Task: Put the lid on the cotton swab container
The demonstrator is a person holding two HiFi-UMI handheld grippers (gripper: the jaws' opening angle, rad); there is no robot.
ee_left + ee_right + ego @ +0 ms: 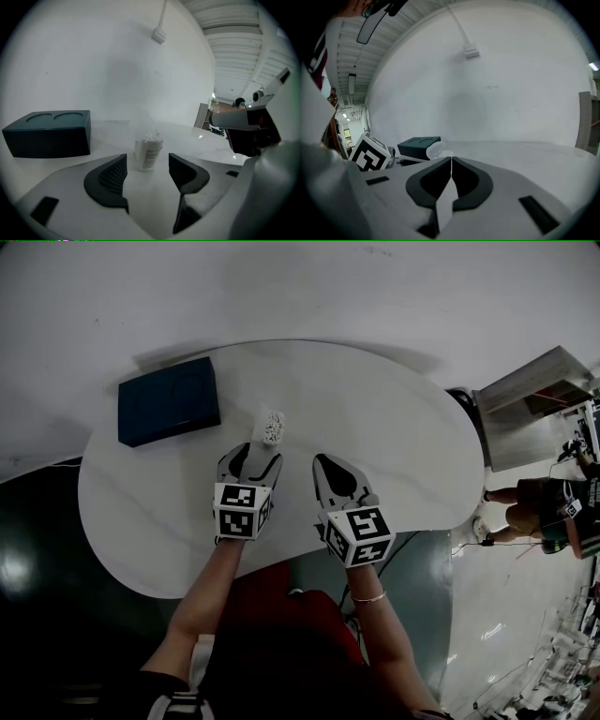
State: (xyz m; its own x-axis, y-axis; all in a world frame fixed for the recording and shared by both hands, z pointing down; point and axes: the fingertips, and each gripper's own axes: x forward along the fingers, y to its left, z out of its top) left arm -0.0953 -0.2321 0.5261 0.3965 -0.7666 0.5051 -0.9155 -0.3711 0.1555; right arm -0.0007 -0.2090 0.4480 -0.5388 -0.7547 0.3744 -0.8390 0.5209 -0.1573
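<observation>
The cotton swab container (pixel 272 427) is a small clear tub packed with white swabs, upright near the middle of the white table (pixel 403 437). My left gripper (pixel 253 457) stands open right before it. In the left gripper view the container (pixel 149 152) sits just beyond the spread fingertips of the left gripper (pixel 147 161), touching neither pad. A hazy clear shape rises over the swabs; I cannot tell whether it is the lid. My right gripper (pixel 322 463) hovers to the container's right, shut and empty. In the right gripper view its pads (pixel 461 176) meet in a thin line.
A dark blue box (pixel 169 401) lies on the table at the back left, left of the container (pixel 49 132). A white wall rises behind the table. A person (pixel 544 507) and a cabinet (pixel 539 395) stand off to the right, beyond the table's edge.
</observation>
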